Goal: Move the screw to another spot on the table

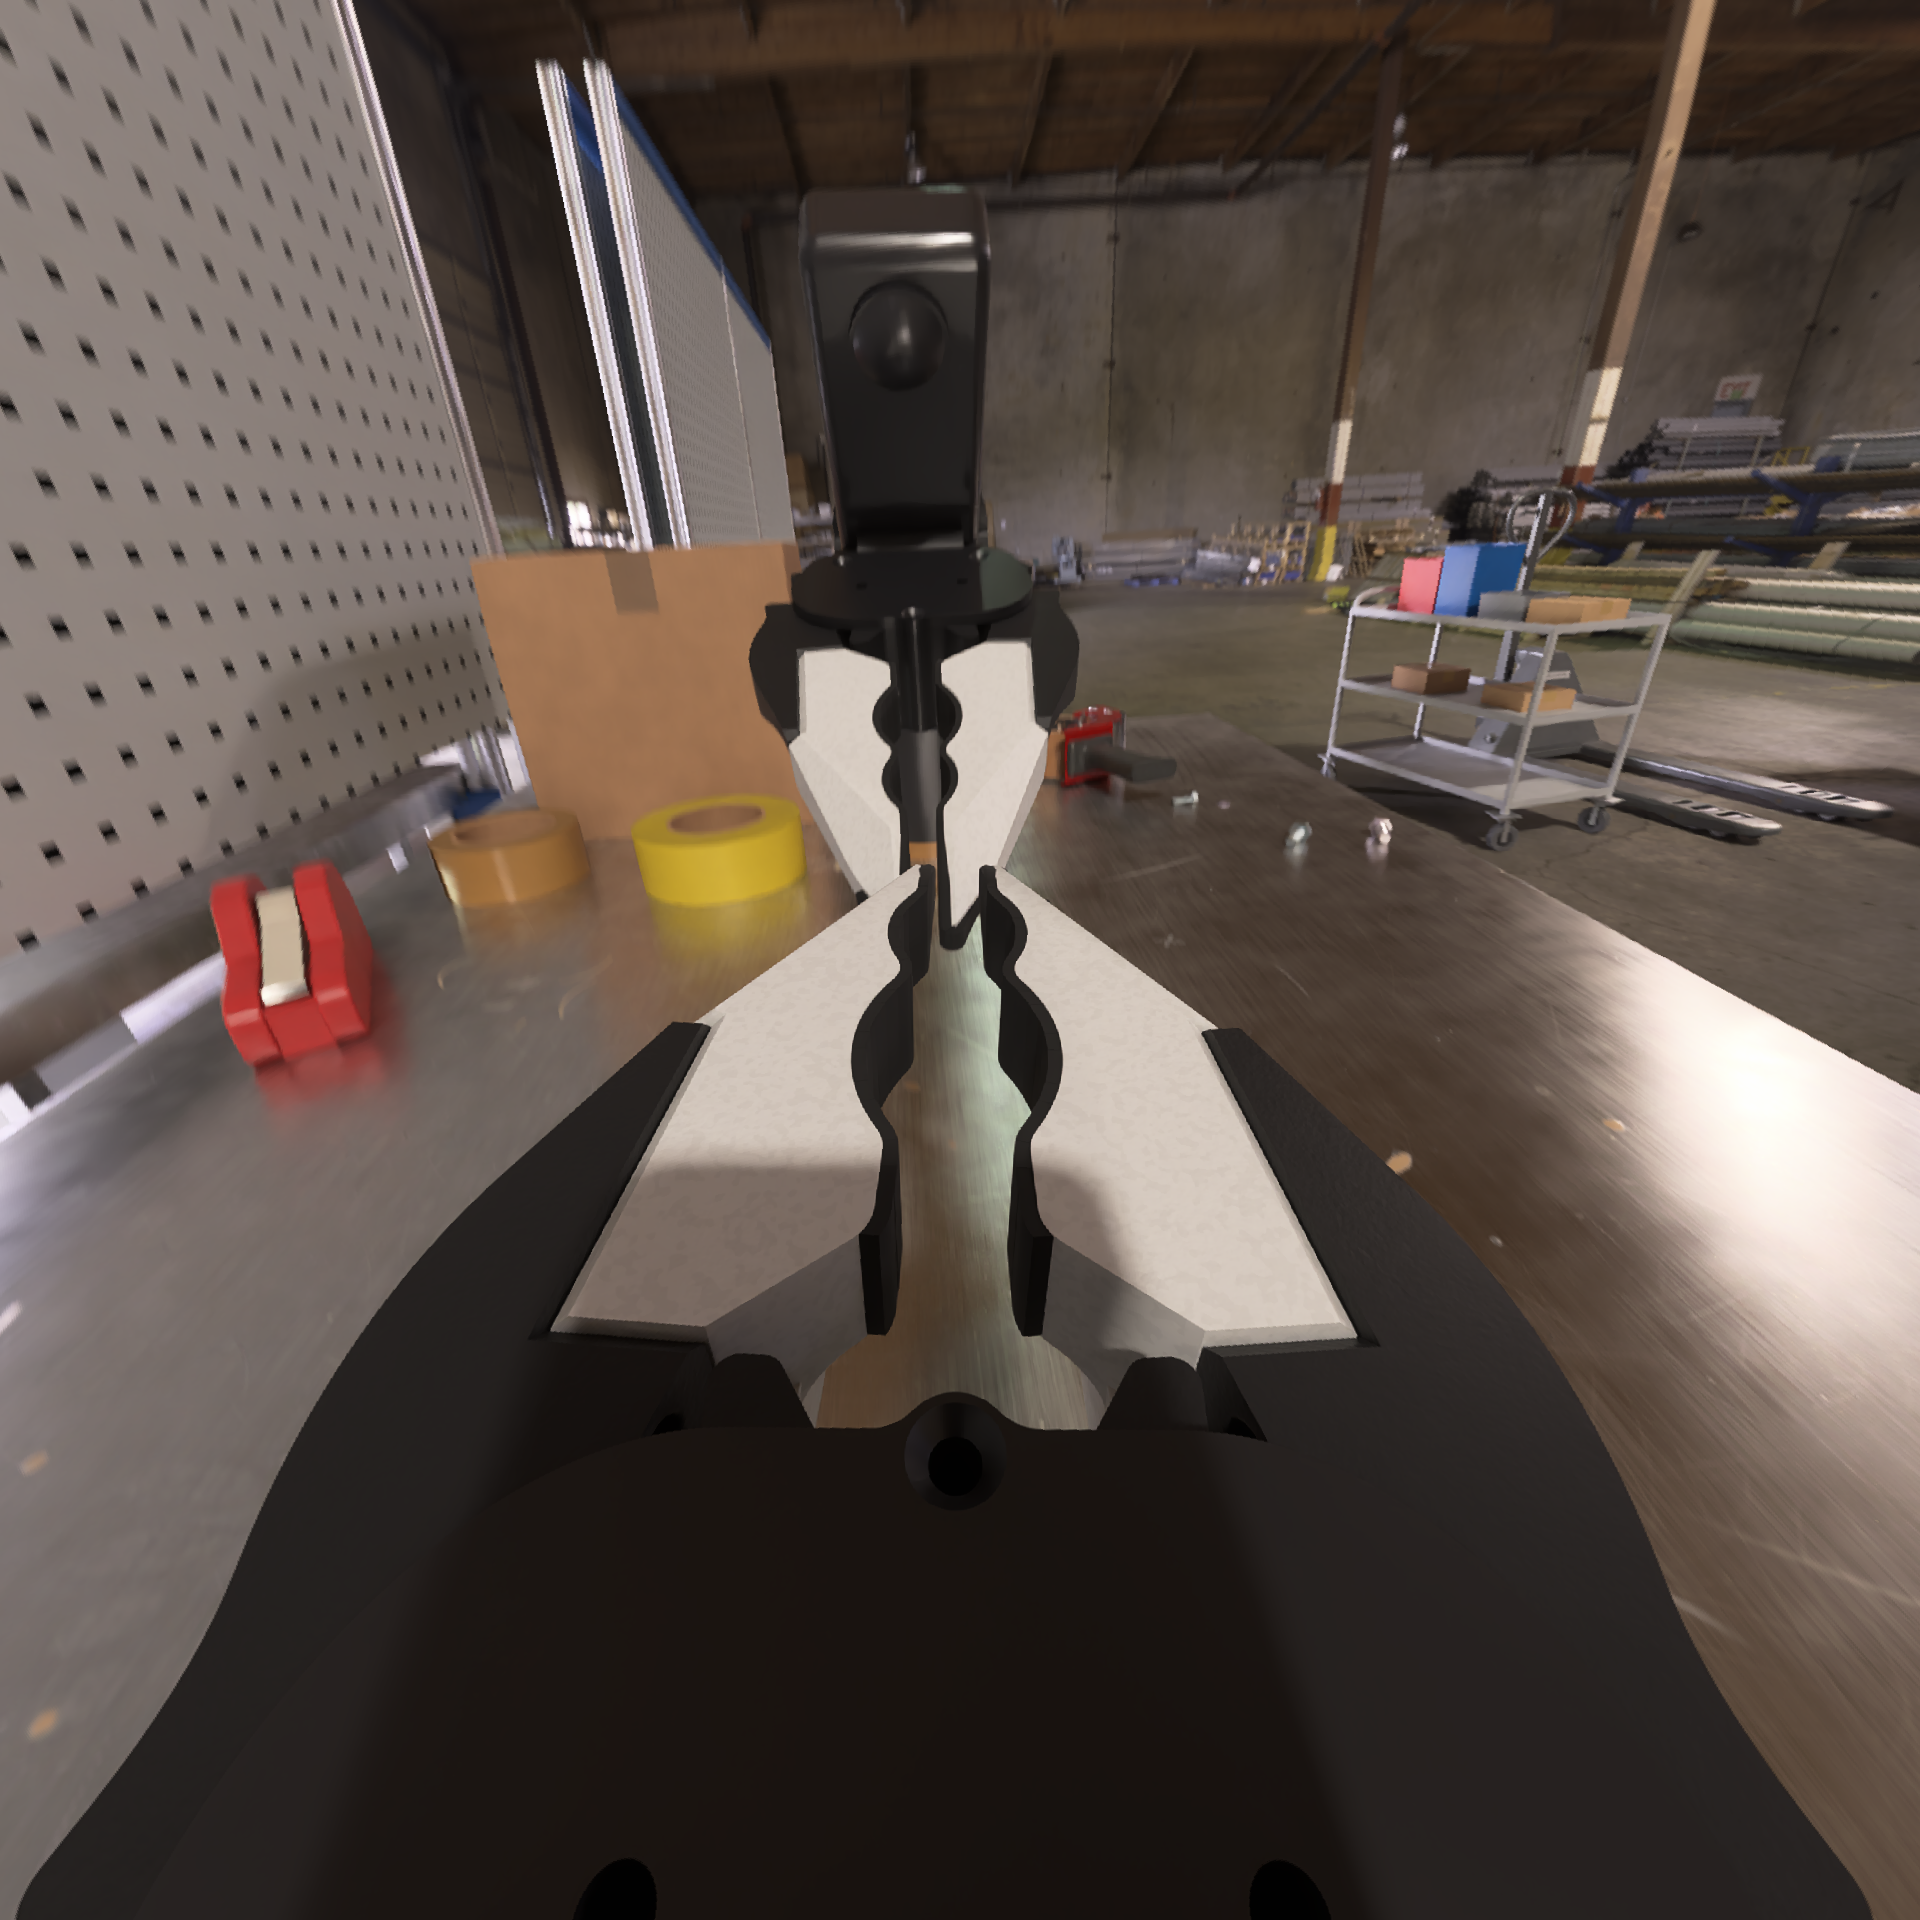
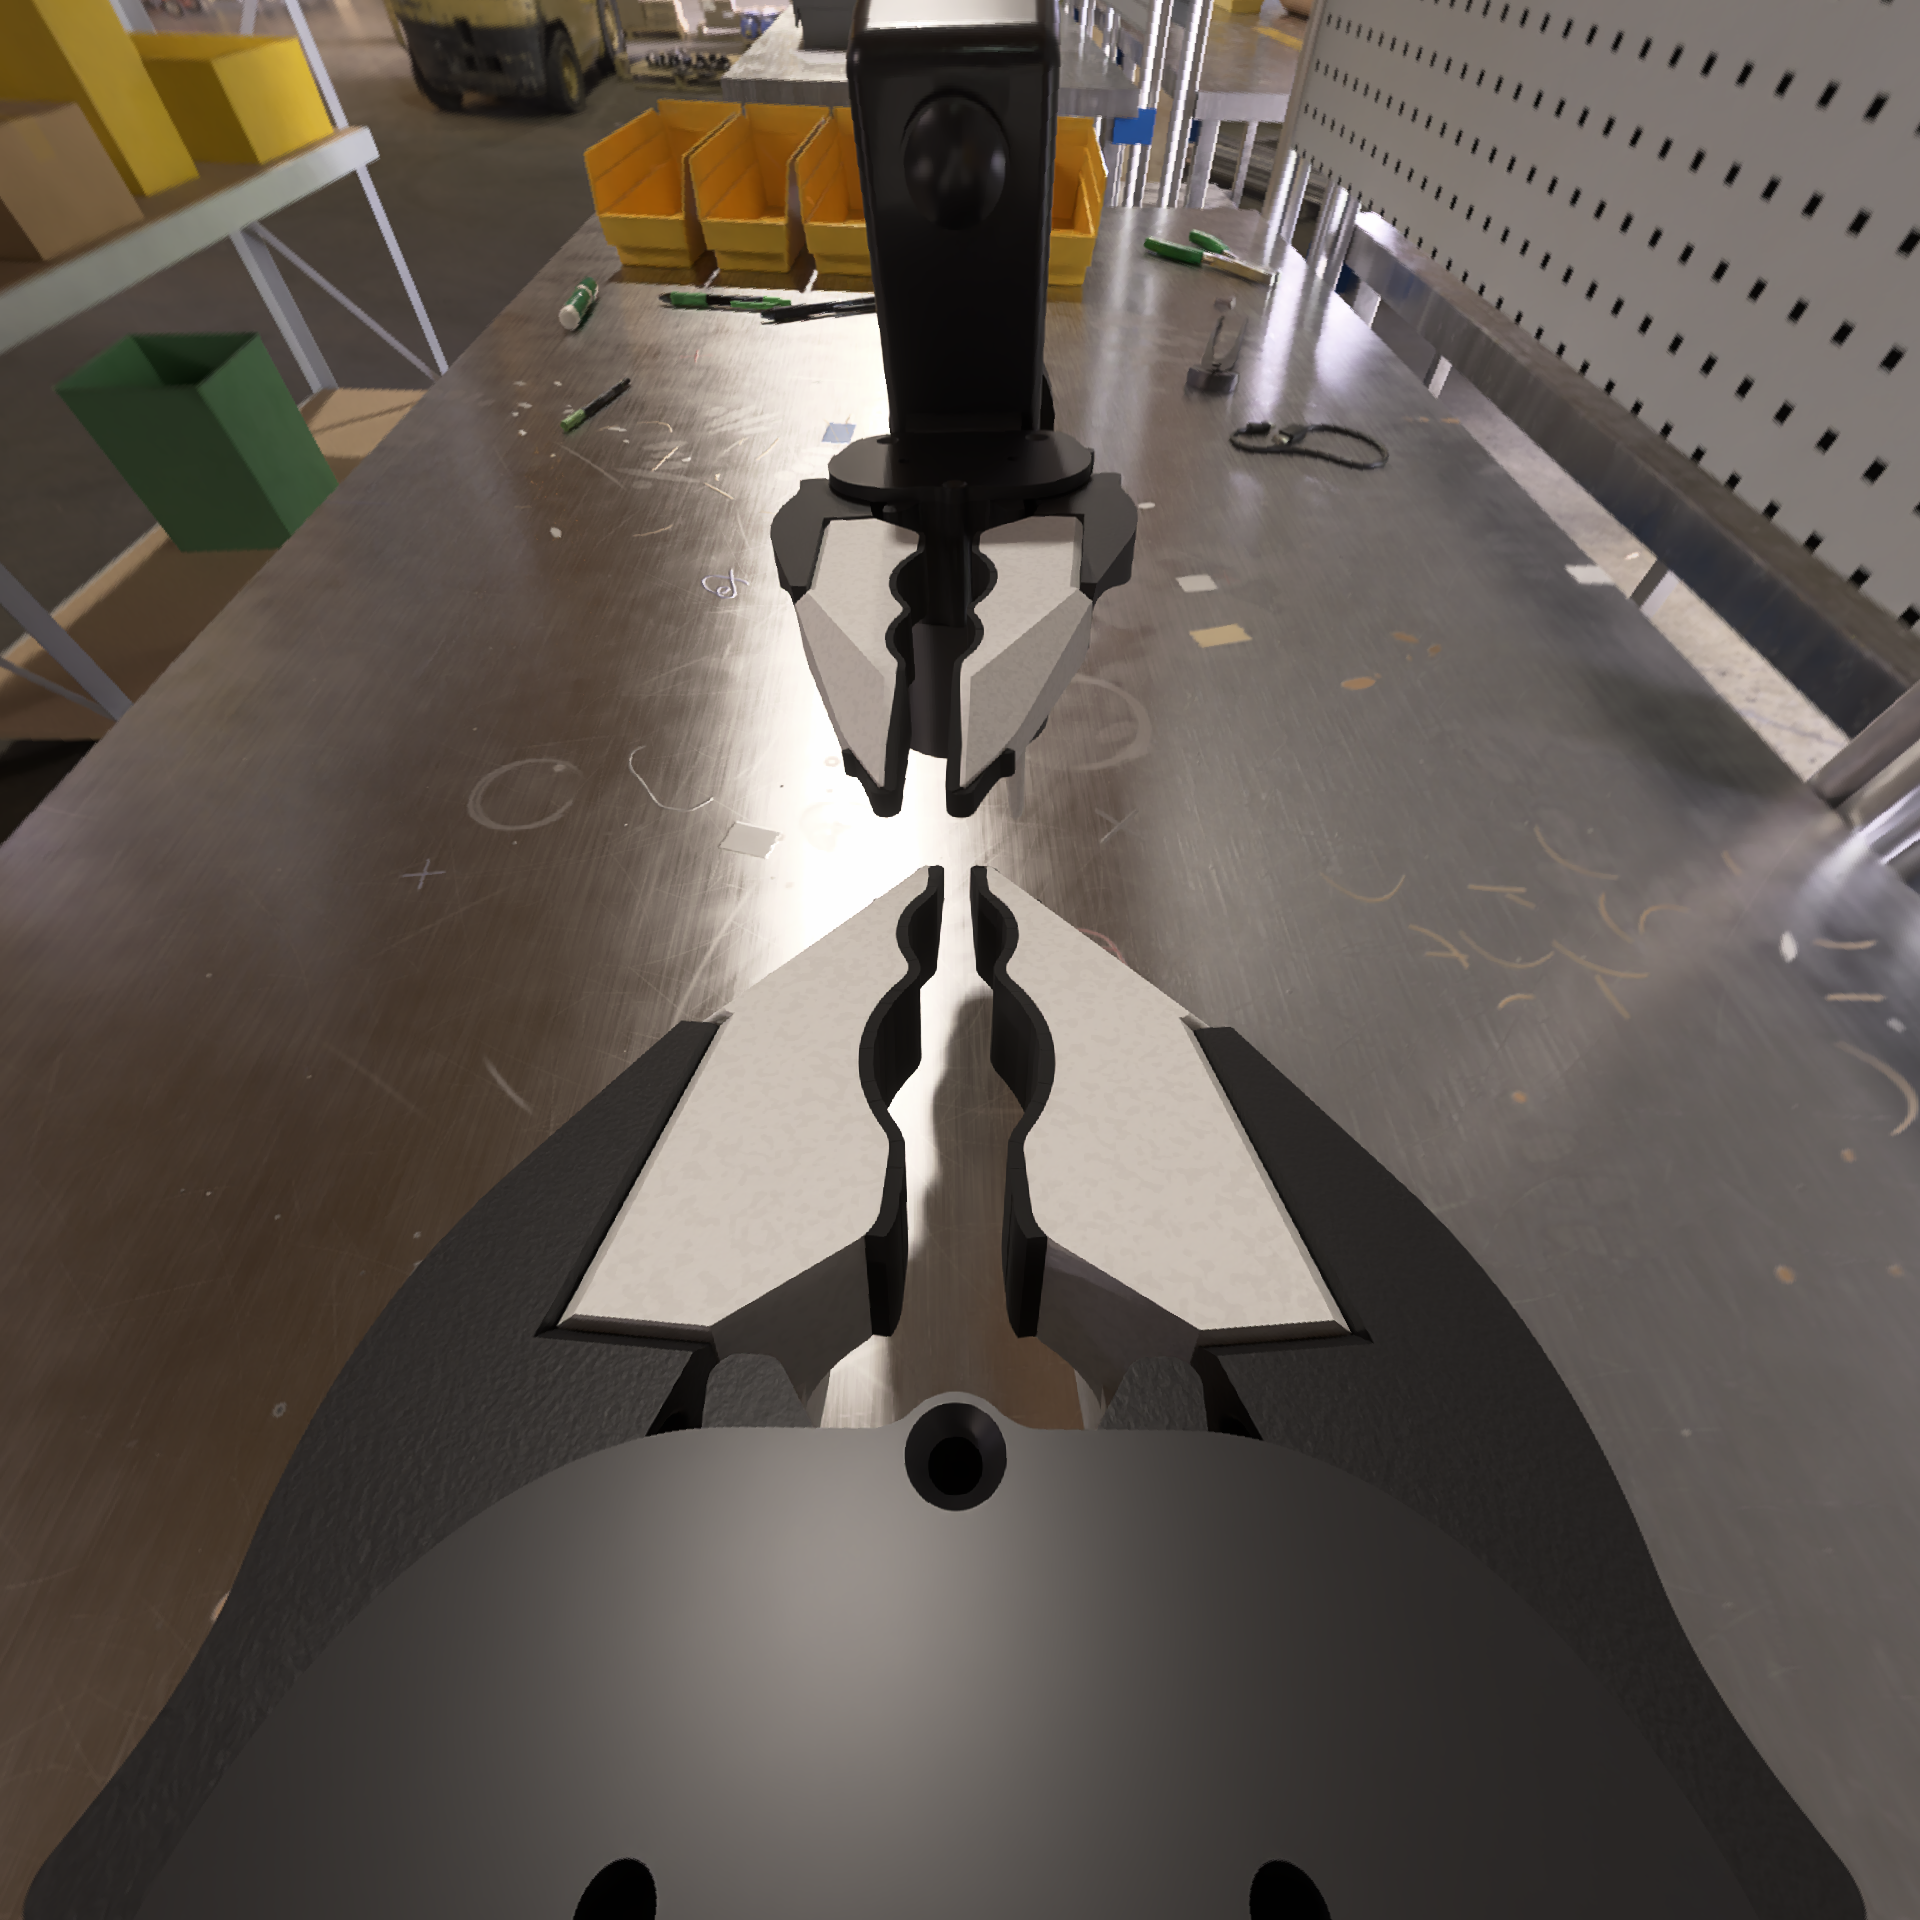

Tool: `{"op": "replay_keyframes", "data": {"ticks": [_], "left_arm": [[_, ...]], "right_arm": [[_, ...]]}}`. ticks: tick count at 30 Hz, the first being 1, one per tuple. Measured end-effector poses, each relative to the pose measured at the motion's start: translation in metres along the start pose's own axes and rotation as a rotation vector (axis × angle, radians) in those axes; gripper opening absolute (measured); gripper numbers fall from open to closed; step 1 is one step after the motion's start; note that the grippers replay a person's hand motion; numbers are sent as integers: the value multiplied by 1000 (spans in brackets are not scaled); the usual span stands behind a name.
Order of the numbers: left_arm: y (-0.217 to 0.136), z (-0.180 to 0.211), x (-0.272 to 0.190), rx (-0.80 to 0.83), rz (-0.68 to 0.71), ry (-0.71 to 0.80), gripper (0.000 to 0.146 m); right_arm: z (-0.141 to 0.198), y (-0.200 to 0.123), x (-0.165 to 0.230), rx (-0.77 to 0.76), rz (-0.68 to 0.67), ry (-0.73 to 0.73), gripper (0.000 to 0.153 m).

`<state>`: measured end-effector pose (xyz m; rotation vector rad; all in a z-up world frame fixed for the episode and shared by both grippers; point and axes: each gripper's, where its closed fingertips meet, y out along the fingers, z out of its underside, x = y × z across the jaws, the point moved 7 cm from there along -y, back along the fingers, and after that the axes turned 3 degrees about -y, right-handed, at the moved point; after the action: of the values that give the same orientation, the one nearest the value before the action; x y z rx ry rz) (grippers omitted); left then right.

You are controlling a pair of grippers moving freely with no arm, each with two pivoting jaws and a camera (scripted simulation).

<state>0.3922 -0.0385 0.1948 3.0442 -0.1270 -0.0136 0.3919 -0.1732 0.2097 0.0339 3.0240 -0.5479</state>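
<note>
A small silver screw (image 1: 1184, 798) lies on the metal table (image 1: 1403, 1091) at the far right, past the right gripper. Two more small silver fasteners (image 1: 1297, 834) (image 1: 1377, 831) lie near it; they are too small to tell apart. My left gripper (image 1: 954, 896) hovers over the table, its jaws a narrow gap apart with nothing between them. My right gripper (image 2: 955, 883) faces it tip to tip, jaws also a narrow gap apart and empty. Each shows in the other's view: the right gripper (image 1: 923, 857), the left gripper (image 2: 925, 802). The right wrist view shows no screw.
A red tape dispenser (image 1: 291, 961), a tan tape roll (image 1: 509, 854), a yellow tape roll (image 1: 719, 847) and a cardboard box (image 1: 644, 675) stand to the left by the pegboard (image 1: 208, 468). A red tool (image 1: 1086, 743) lies near the screw. Yellow bins (image 2: 727, 208), pens (image 2: 727, 301) and a cable (image 2: 1309, 445) lie at the other end.
</note>
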Motion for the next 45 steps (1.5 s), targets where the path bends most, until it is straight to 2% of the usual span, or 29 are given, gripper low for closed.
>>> {"op": "replay_keyframes", "data": {"ticks": [3, 6, 9, 12, 17, 22, 24, 26, 28, 31, 33, 36, 38, 42, 45], "left_arm": [[5, -14, -9, -57, 3, 65, 8], [10, -29, -15, -48, -9, 144, 7], [16, -44, -21, -9, -34, 297, 7], [22, -62, -26, 7, -49, 423, 7], [21, -80, -20, -8, -58, 462, 7], [12, -89, -9, -21, -109, 525, 7], [7, -96, -5, -7, -154, 562, 7], [1, -102, 0, 19, -208, 598, 7], [-5, -106, 5, 69, -277, 633, 7], [-14, -109, 8, 108, -360, 694, 7], [-18, -112, 10, 126, -404, 715, 7], [-25, -115, 14, 122, -430, 726, 7], [-29, -116, 17, 130, -441, 720, 7], [-38, -116, 23, 164, -457, 705, 7], [-45, -118, 26, 169, -458, 685, 7]], "right_arm": [[-14, -5, 6, -2, 7, -72, 5], [-27, -13, 11, 7, 48, -159, 5], [-39, -22, 16, 1, 78, -239, 5], [-48, -33, 21, -83, 129, -321, 7], [-61, -61, 27, -201, 186, -340, 23], [-67, -100, 29, -281, 291, -363, 26], [-56, -110, 21, -276, 368, -356, 27], [-31, -110, 4, -212, 487, -286, 27], [7, -95, -12, -105, 567, -178, 32], [73, -52, -23, 61, 622, -46, 35], [101, -23, -26, 245, 592, -25, 34], [114, 4, -34, 459, 511, -85, 24], [117, 14, -41, 533, 316, -77, 22], [118, 15, -68, 681, 212, -238, 14], [120, 18, -80, 700, 55, -200, 13]]}}
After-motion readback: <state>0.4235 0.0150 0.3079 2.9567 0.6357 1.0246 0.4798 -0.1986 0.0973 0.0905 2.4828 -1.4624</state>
